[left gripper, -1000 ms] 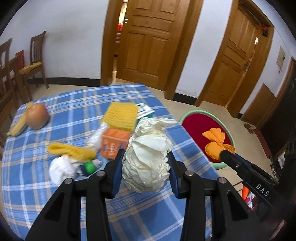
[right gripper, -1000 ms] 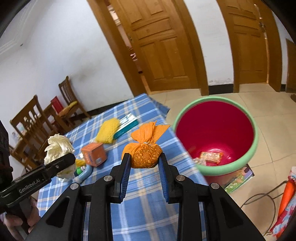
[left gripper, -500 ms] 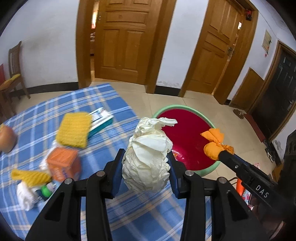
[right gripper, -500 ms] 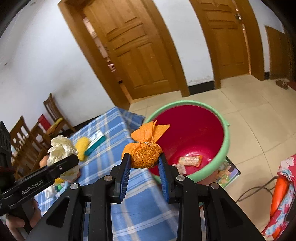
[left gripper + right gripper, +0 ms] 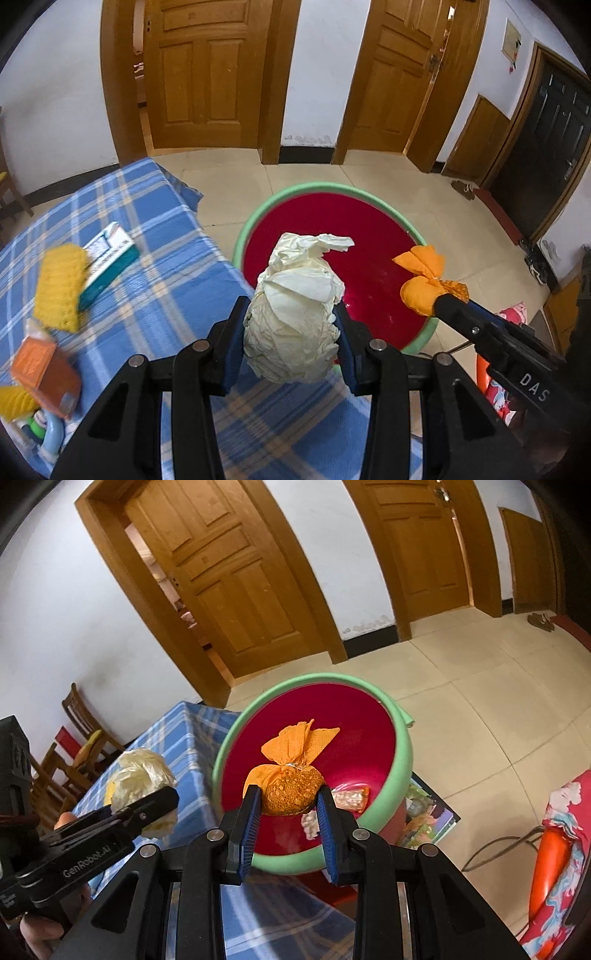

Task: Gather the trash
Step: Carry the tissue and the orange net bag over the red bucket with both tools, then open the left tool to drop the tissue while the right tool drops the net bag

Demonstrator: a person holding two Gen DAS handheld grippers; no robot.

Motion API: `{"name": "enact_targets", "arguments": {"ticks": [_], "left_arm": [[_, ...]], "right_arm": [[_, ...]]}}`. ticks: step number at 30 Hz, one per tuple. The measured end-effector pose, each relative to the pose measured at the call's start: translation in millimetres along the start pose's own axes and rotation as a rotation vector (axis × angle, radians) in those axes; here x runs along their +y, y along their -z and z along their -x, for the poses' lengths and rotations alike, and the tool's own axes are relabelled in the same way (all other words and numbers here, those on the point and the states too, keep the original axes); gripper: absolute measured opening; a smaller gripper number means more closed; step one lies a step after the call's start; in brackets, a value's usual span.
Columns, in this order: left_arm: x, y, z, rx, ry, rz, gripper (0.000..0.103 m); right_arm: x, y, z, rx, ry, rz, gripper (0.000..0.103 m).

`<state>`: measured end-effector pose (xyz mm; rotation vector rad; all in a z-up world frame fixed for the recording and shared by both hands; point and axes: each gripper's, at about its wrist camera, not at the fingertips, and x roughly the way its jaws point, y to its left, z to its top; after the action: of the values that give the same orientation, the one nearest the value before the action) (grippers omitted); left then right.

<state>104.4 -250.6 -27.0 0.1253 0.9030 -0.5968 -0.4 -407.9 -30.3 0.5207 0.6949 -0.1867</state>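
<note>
My left gripper (image 5: 291,332) is shut on a crumpled cream paper ball (image 5: 295,314) and holds it at the table's edge, just short of the red bin with a green rim (image 5: 258,214). My right gripper (image 5: 288,805) is shut on a tied orange net bag (image 5: 291,775) and holds it above the bin's (image 5: 402,753) opening. The bag also shows in the left wrist view (image 5: 424,284), over the bin's right rim. The paper ball shows in the right wrist view (image 5: 138,779). Wrappers (image 5: 349,797) lie in the bin's bottom.
On the blue checked tablecloth (image 5: 166,266) lie a yellow sponge (image 5: 61,284), a teal and white box (image 5: 110,258), an orange carton (image 5: 44,373) and a small bottle (image 5: 40,428). Wooden chairs (image 5: 85,734) stand behind the table. Wooden doors (image 5: 203,70) line the far wall.
Both grippers have swung right, away from the table's middle toward the bin. The orange bag is now above the bin's opening and the paper ball has neared its rim.
</note>
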Motion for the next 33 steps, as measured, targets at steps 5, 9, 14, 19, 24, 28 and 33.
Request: {"name": "enact_targets", "arguments": {"ticks": [5,9,14,19,24,28,33], "left_arm": [[-5,-3,-24,0.037,-0.002,-0.006,0.043],[-8,-4,-36,0.054,-0.013,-0.007,0.043],[-9,-4,-41,0.06,-0.023,-0.006,0.056],[-4,-5,-40,0.04,-0.043,0.002,0.06],[6,-5,-32,0.029,-0.05,0.033,0.06],[12,-4,-20,0.009,-0.06,0.051,0.06],[21,-1,1,-0.021,-0.061,0.079,0.06]], "right_arm": [[-10,-4,-9,0.01,0.014,-0.013,0.031],[-17,-4,-15,0.022,0.022,-0.024,0.031],[-20,-3,-19,0.034,0.024,-0.032,0.031],[-22,-3,-21,0.043,0.017,-0.037,0.037],[-15,-3,-15,0.029,-0.003,-0.029,0.037],[-10,-3,-7,0.014,-0.017,-0.027,0.045],[-5,-1,5,-0.002,-0.038,-0.039,0.045]]}}
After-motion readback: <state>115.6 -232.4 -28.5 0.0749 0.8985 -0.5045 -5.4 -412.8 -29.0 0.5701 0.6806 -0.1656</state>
